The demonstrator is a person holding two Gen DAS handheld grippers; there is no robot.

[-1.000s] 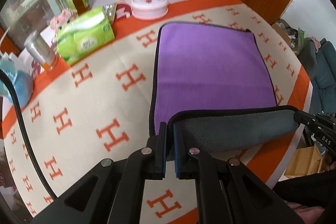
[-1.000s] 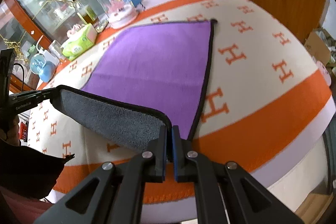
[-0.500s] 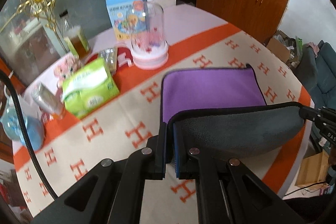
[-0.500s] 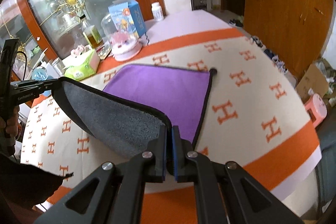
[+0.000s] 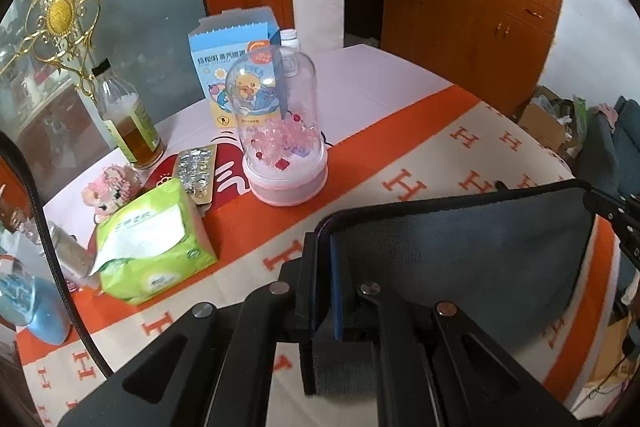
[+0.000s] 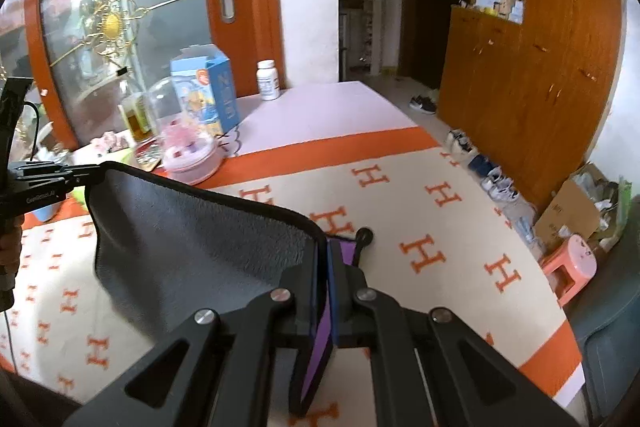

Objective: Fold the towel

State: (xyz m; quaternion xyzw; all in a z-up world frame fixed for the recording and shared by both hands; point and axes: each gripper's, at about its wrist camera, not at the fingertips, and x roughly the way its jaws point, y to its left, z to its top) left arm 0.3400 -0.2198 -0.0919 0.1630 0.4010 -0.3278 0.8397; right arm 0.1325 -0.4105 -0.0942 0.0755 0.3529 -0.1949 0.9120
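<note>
Both grippers pinch one towel [image 5: 460, 259] corner each: left gripper [image 5: 323, 283] and right gripper [image 6: 325, 287] are clamped on its black hem. The towel hangs lifted between them, grey side showing, above the cloth [image 6: 420, 211]. A dome [image 5: 278, 123] stands at 11 o'clock of the left gripper.

Soft daylight, fisheye-warped edges, slight blur

glass dome [image 5: 280, 131] – beside blue carton [image 5: 236, 67]; tissue pack [image 5: 152, 247] | bottle [image 5: 128, 119] | pink stool [image 6: 572, 263]
</note>
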